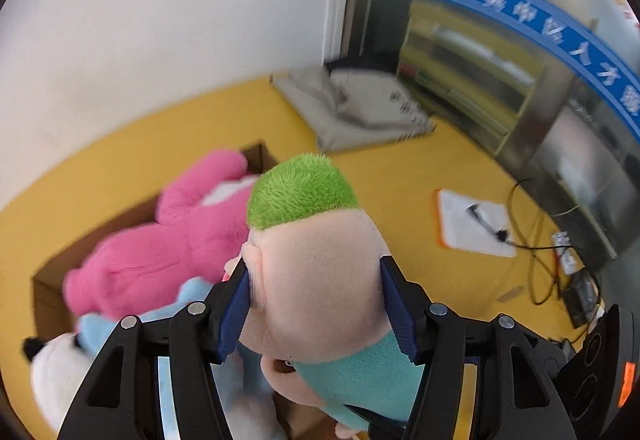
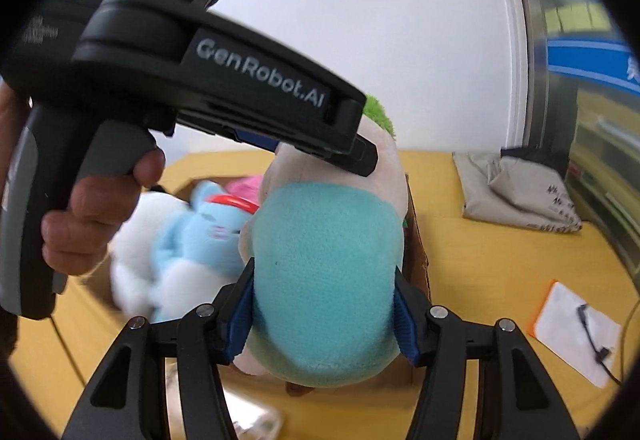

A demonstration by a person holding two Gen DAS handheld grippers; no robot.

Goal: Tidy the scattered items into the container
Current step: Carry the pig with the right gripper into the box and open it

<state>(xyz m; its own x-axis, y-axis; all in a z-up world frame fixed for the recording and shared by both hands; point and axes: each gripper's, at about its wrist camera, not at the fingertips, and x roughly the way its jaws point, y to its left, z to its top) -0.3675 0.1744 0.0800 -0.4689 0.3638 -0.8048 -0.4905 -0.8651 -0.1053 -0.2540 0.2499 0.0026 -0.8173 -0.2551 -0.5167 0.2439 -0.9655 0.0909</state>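
A plush doll with green hair [image 1: 304,191], a peach head and a teal body [image 2: 324,280] hangs over a brown cardboard box [image 1: 48,296]. My left gripper [image 1: 316,304] is shut on the doll's head. My right gripper [image 2: 324,320] is shut on its teal body. The left gripper's black body [image 2: 224,79] crosses the top of the right wrist view, touching the doll's head. In the box lie a pink plush [image 1: 168,244], a light blue plush [image 2: 200,236] and a white plush [image 1: 52,376].
The box's right wall [image 2: 418,252] stands on a yellow floor [image 1: 400,199]. A grey folded bag [image 1: 360,107] lies by the white wall. A white pad with orange edge [image 1: 472,224] and black cables [image 1: 540,252] lie to the right, before a glass front.
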